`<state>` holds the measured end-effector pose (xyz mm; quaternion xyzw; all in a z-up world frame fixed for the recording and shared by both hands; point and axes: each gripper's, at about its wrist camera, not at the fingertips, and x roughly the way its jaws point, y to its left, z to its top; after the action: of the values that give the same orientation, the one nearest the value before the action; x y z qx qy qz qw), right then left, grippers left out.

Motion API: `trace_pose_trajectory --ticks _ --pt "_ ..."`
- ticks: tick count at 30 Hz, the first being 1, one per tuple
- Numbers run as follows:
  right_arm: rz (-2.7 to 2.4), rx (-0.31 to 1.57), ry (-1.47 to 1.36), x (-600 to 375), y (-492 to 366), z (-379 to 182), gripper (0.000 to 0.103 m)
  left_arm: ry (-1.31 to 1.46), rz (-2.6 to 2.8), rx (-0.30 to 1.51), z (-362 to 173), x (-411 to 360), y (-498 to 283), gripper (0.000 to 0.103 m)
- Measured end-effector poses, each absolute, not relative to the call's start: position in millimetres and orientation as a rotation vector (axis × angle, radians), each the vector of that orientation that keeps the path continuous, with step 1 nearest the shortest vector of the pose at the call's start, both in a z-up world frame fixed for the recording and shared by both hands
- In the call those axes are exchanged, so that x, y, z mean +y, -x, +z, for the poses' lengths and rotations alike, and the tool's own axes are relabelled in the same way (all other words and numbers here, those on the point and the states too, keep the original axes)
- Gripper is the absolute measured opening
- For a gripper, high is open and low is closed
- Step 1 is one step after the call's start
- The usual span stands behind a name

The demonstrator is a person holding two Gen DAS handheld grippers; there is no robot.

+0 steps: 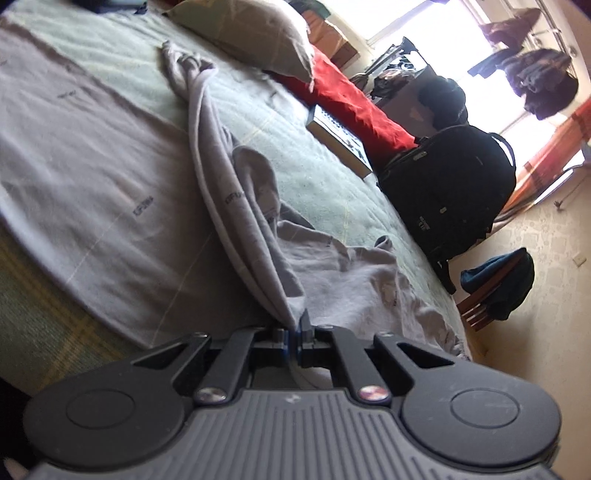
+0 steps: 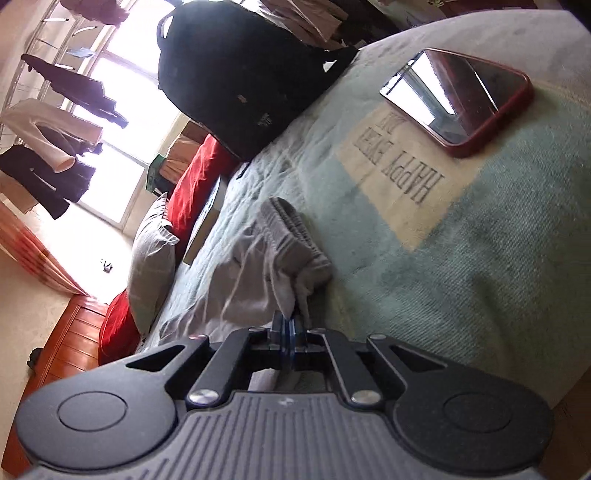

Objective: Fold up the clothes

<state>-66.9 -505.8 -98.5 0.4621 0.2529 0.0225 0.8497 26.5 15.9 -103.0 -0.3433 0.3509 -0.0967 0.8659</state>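
Note:
A grey garment (image 1: 110,166) lies spread over the green bed cover (image 1: 321,173). My left gripper (image 1: 298,326) is shut on a bunched fold of it, and the cloth rises taut from the bed into the jaws. In the right wrist view the grey garment (image 2: 258,273) shows its ribbed cuff end (image 2: 291,221). My right gripper (image 2: 290,325) is shut on a pinch of that cloth just below the cuff. The garment between the two grips is partly hidden by each gripper's body.
A grey pillow (image 1: 255,33), a red cushion (image 1: 354,107), a book (image 1: 340,140) and a black backpack (image 1: 450,184) line the bed's far side. A red-cased phone (image 2: 461,96) lies on the bed cover (image 2: 480,277). A wooden chair (image 1: 491,291) with a blue cloth stands on the floor.

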Motion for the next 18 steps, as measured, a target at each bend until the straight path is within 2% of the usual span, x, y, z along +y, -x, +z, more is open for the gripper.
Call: trace_pose_trajectory --ticks 12,15,18 --pt "-0.025 0.538 -1.0 -511 83 -106 0.004 0.732 -0.213 0.768 -107 24 -27 0.005" --pt "-0.088 0.521 -0.953 -512 90 -94 0.02 0.705 -0.218 0.798 -100 29 -26 0.009" --pt "-0.147 0.469 -0.857 -515 100 -70 0.024 0.681 -0.198 0.811 -89 42 -15 0.012"
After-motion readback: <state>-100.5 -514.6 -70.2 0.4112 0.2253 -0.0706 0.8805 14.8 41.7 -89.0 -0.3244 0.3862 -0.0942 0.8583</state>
